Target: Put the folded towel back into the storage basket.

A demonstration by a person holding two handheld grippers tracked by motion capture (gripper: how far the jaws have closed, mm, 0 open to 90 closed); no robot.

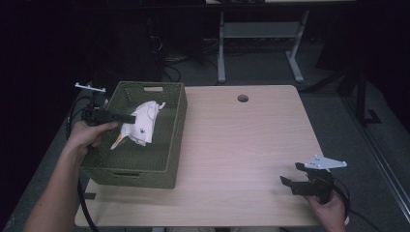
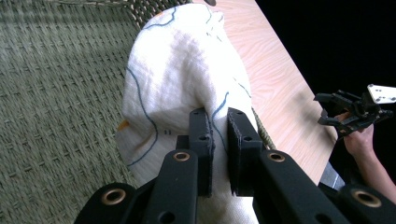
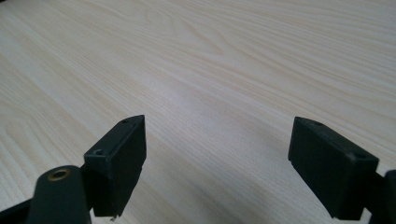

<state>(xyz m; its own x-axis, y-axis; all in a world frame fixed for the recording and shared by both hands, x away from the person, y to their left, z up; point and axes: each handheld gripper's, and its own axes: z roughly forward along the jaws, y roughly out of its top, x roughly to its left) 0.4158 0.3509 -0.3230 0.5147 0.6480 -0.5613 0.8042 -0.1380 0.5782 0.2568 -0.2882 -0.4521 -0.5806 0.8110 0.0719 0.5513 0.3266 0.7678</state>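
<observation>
Table (image 1: 241, 145) carries basket (image 1: 171, 140) at its left edge. Cloth (image 1: 140, 123) hangs over basket interior, pinched by left gripper (image 1: 131, 117), jaws clamped on a fold. Right gripper (image 1: 293, 175) near right front corner, jaws spread, nothing between.

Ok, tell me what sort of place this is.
Probably a lab or workshop set up for recording, not a home. A bare wooden desk with a cable hole stands on grey carpet, another height-adjustable desk frame stands behind it with cables on the floor, and the surroundings are dark.
</observation>
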